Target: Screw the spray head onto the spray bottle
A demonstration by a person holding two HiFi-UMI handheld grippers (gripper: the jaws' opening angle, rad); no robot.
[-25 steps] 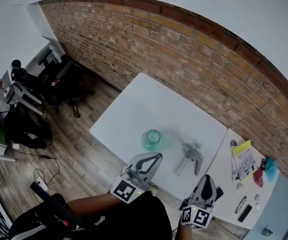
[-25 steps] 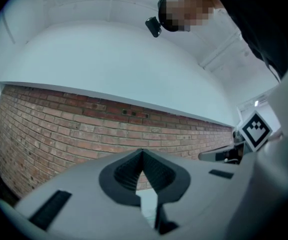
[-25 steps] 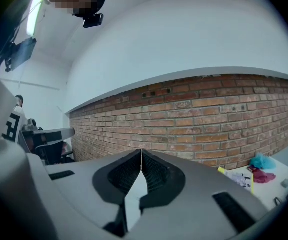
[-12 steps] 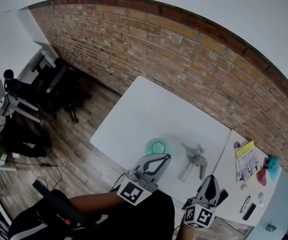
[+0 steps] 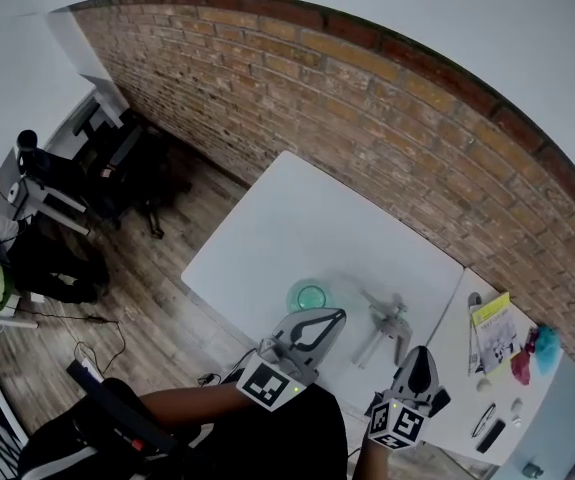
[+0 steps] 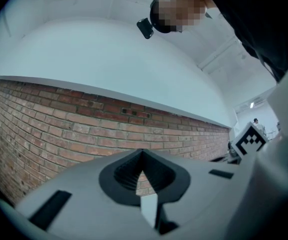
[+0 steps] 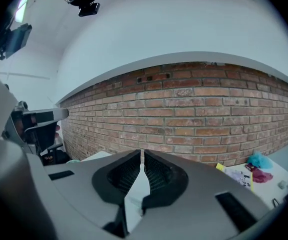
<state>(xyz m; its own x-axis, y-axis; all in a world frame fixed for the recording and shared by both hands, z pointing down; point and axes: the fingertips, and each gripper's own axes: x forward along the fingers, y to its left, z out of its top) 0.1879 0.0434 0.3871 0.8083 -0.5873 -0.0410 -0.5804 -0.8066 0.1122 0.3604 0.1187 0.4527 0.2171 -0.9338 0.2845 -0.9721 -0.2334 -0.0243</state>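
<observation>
Spray bottle (image 5: 308, 295): stands on the white table (image 5: 287, 208), mouth up, ready for the head.
Spray head (image 5: 387, 324): lies apart, unscrewed.
Left gripper (image 5: 331, 317): jaws together, empty, near the bottle.
Right gripper (image 5: 419, 355): jaws together, empty.

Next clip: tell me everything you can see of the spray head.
The spray head is grey, plastic by its look, with a thin tube running toward the near edge. It lies flat on the white table, right of the green bottle and apart from it. Only the table touches it; finer detail is too small to tell.
</observation>
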